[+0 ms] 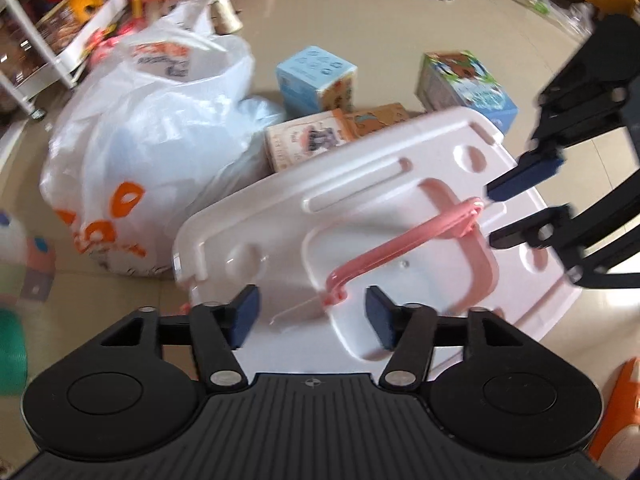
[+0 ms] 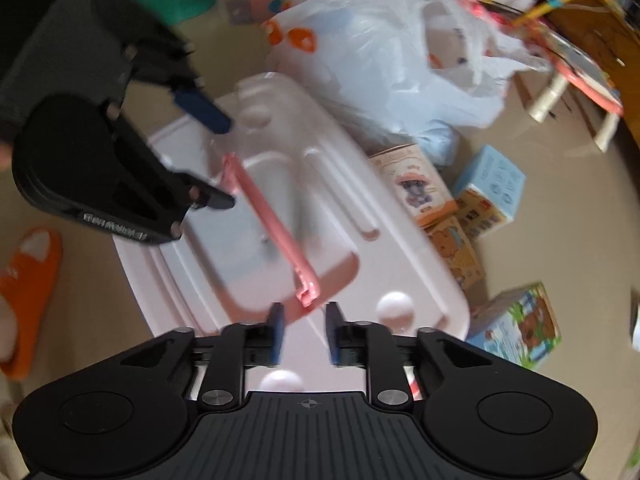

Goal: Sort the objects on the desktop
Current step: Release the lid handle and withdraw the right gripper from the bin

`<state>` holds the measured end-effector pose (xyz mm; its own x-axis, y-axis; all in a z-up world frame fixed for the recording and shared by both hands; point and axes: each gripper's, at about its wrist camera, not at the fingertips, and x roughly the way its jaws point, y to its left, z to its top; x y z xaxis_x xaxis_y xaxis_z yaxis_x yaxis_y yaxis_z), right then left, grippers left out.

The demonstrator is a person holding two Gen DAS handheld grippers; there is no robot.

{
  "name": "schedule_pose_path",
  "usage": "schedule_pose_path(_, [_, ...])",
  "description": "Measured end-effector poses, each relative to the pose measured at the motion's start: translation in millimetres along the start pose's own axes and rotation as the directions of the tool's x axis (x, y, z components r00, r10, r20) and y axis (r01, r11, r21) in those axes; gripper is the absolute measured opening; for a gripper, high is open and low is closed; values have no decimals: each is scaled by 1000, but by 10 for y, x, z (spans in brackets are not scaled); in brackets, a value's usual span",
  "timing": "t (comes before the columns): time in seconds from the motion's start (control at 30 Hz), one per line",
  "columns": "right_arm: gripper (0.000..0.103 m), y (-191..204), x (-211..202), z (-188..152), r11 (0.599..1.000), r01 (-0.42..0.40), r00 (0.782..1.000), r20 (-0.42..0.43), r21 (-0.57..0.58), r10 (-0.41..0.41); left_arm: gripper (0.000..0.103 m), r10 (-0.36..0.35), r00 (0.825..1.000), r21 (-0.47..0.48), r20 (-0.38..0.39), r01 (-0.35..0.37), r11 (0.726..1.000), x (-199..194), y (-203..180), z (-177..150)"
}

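Observation:
A white storage box lid (image 1: pixel 384 184) with a pink carry handle (image 1: pixel 404 248) fills the middle of both views; it also shows in the right wrist view (image 2: pixel 360 208), with its handle (image 2: pixel 272 224). My left gripper (image 1: pixel 312 316) is open, its pads either side of the handle's near end, just above the lid. My right gripper (image 2: pixel 306 330) is open and empty, its pads flanking the handle's other end. In the left wrist view the right gripper (image 1: pixel 498 216) reaches in from the right. In the right wrist view the left gripper (image 2: pixel 230 160) reaches in from the left.
A white plastic bag (image 1: pixel 152 152) with orange print sits on the beige floor beside the box. Small cartons lie behind it: a blue one (image 1: pixel 316 78), a beige one (image 1: pixel 304 142) and a green-blue one (image 1: pixel 464 80). An orange slipper (image 2: pixel 28 280) lies nearby. A white shelf (image 1: pixel 36 32) holds toys.

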<state>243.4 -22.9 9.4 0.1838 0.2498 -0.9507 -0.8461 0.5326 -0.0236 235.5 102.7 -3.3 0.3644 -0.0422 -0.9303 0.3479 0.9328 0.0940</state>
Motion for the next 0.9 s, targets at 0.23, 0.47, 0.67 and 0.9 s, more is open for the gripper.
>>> schedule_pose_path(0.23, [43, -105, -481, -119, 968, 27, 993, 102, 251, -54, 78, 29, 999, -107, 42, -24, 994, -409, -29, 13])
schedule_pose_path(0.47, [61, 137, -874, -353, 906, 109, 978, 119, 408, -171, 89, 31, 991, -204, 131, -4, 979, -928, -198, -127])
schedule_pose_path(0.67, [66, 488, -976, -728, 830, 160, 970, 70, 534, -232, 93, 6, 986, -289, 165, 42, 956, -1182, -345, -505])
schedule_pose_path(0.9, [72, 1014, -779, -1223, 751, 190, 969, 1, 632, -246, 94, 37, 992, -437, 121, 20, 899, -1168, -360, -1052])
